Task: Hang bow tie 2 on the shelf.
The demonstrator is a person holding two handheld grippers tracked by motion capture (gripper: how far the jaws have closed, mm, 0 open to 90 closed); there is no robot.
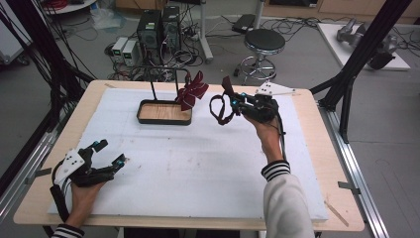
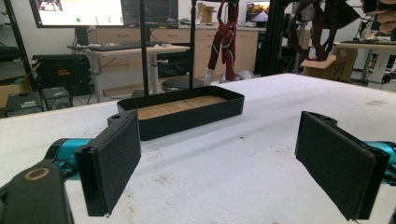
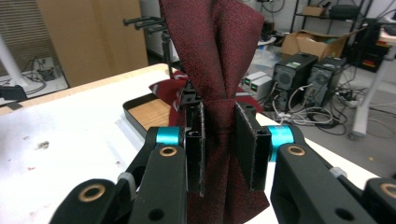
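Observation:
My right gripper (image 1: pixel 233 101) is raised over the back middle of the table, shut on a dark red bow tie (image 1: pixel 228 87) whose black strap (image 1: pixel 217 112) hangs in a loop below it. In the right gripper view the pads (image 3: pixel 243 140) pinch the tie's (image 3: pixel 215 46) waist. A second, striped red bow tie (image 1: pixel 192 91) hangs on the black rack (image 1: pixel 163 69) above the wood-floored tray (image 1: pixel 140 112). At the front left my left gripper (image 1: pixel 113 151) rests low and open, jaws wide with nothing between them (image 2: pixel 217 163), facing the tray (image 2: pixel 196 114).
A white foam mat (image 1: pixel 188 163) covers the wooden table. Black frame posts (image 1: pixel 346 84) stand at the right edge. On the floor behind are computer towers (image 1: pixel 158 27) and a stool (image 1: pixel 264 42).

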